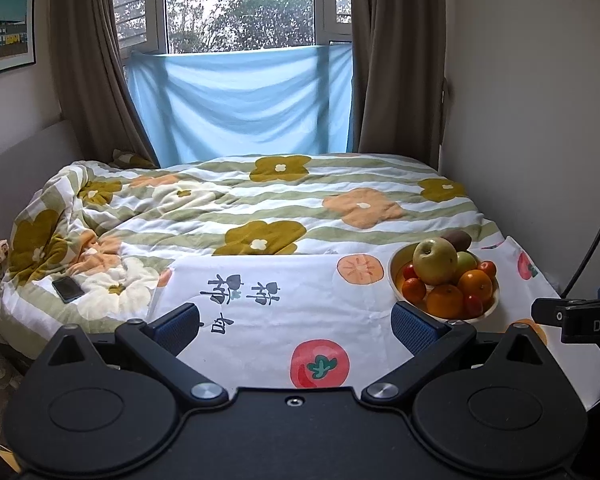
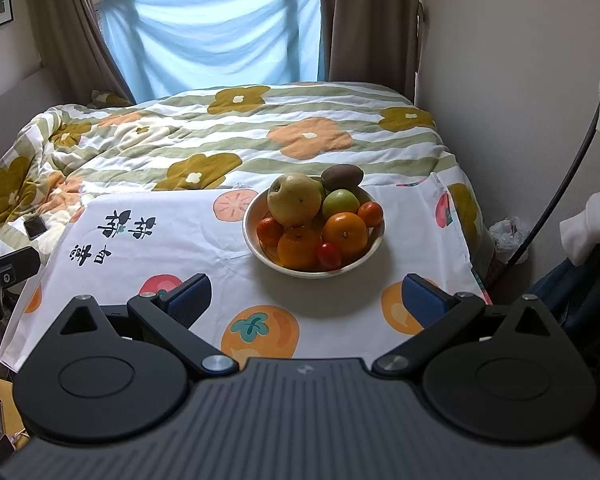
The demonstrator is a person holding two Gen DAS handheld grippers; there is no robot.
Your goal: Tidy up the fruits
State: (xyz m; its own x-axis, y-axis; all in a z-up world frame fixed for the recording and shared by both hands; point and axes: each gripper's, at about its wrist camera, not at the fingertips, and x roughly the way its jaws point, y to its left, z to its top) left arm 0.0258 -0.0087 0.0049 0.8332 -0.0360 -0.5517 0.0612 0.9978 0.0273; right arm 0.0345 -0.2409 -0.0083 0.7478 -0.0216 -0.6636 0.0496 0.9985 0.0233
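Note:
A white bowl (image 2: 256, 216) full of fruit stands on a white fruit-print cloth (image 2: 172, 248) on the bed. It holds a large yellow-green apple (image 2: 294, 199), a kiwi (image 2: 342, 176), a small green apple (image 2: 341, 202), two oranges (image 2: 345, 236), small tangerines (image 2: 269, 231) and a cherry tomato (image 2: 329, 255). My right gripper (image 2: 306, 298) is open and empty, just in front of the bowl. My left gripper (image 1: 296, 322) is open and empty, left of the bowl (image 1: 488, 312).
A flowered quilt (image 1: 260, 200) covers the bed behind the cloth. A phone (image 1: 67, 289) lies on it at the left. Walls close in on the right, and a curtained window is at the back. A black cable (image 2: 560, 184) hangs at the right.

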